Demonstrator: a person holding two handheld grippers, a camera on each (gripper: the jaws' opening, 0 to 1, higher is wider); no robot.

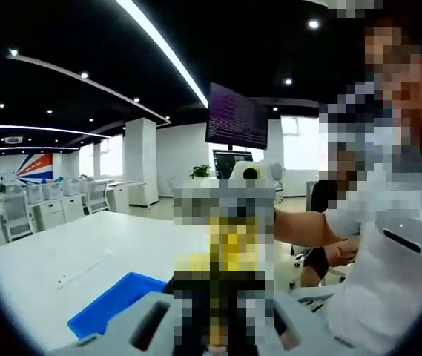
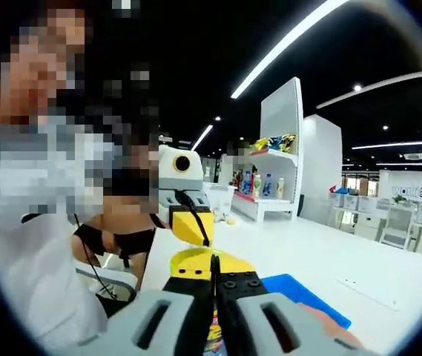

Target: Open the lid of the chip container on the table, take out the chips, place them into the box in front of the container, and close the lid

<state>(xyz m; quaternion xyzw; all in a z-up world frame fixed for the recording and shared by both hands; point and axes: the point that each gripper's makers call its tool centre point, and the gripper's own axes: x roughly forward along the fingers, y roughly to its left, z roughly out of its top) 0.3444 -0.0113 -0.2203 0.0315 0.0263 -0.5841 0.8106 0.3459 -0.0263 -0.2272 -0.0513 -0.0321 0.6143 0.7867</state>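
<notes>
Where the right gripper (image 2: 214,288) rises from the bottom of the right gripper view, its black jaws stand pressed almost together, and a thin sliver of colourful printed material (image 2: 213,338) shows in the slit between them; whether it is a chip packet cannot be told. Just beyond the jaw tips sits a yellow rounded piece (image 2: 199,261), and past that the left gripper (image 2: 193,222) faces back with its yellow jaw parts pointing down toward it. The blue box (image 2: 308,297) lies on the white counter (image 2: 307,252), just to the right of the jaws and a little beyond them. In the left gripper view the left gripper (image 1: 222,311) has its jaws blurred over, so their state cannot be told; something yellow shows in the blur ahead of them. There the blue box (image 1: 114,304) lies on the counter (image 1: 84,245) to the left of the jaws, close beside them. A person in a white shirt (image 1: 388,274) sits at the right of the jaws. A dark monitor (image 1: 236,116) hangs beyond, and shelves with bottles (image 2: 270,182) stand far past the right jaws.
</notes>
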